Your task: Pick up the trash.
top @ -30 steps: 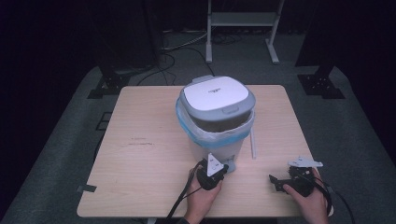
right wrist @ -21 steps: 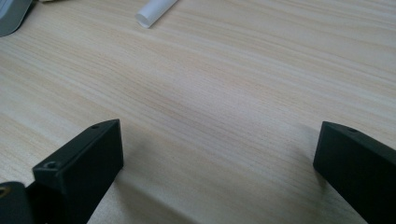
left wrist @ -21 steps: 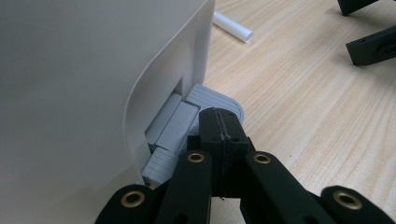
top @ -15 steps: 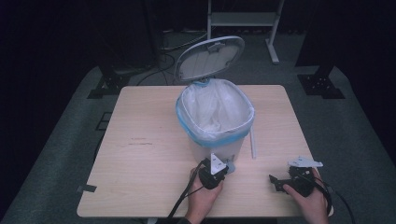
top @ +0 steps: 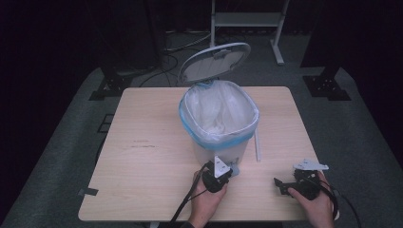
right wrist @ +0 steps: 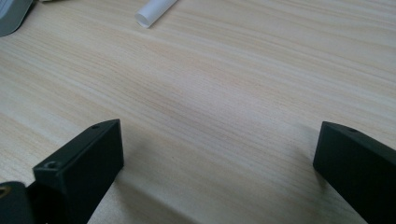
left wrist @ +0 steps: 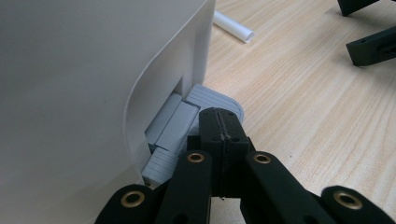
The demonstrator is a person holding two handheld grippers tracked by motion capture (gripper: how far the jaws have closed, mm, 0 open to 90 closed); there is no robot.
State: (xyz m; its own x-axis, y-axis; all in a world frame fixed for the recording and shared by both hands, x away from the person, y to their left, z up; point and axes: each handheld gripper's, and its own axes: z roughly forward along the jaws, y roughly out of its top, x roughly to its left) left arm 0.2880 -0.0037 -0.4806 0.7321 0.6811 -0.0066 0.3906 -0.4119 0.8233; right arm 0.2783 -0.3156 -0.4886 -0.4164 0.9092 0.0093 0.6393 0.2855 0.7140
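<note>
A white pedal bin (top: pixel 219 142) with a blue-rimmed liner stands mid-table, its lid (top: pixel 214 61) raised at the back. My left gripper (top: pixel 229 170) is at the bin's front foot, shut with nothing between its jaws. In the left gripper view its closed tips (left wrist: pixel 219 125) rest on the grey pedal (left wrist: pixel 215 97) beside the bin wall (left wrist: pixel 84 70). My right gripper (top: pixel 281 184) lies on the table at the front right, open, with bare wood between its jaws (right wrist: pixel 219 158).
A white tube (top: pixel 257 147) lies on the table right of the bin, also seen as the tube (left wrist: pixel 232 25) and the tube (right wrist: pixel 154 11). The wooden table (top: pixel 142 166) has free room left of the bin. Stands and cables sit on the dark floor behind.
The bin's lid, closed a second ago, has swung up and now stands open. Both hands and grippers have kept their places.
</note>
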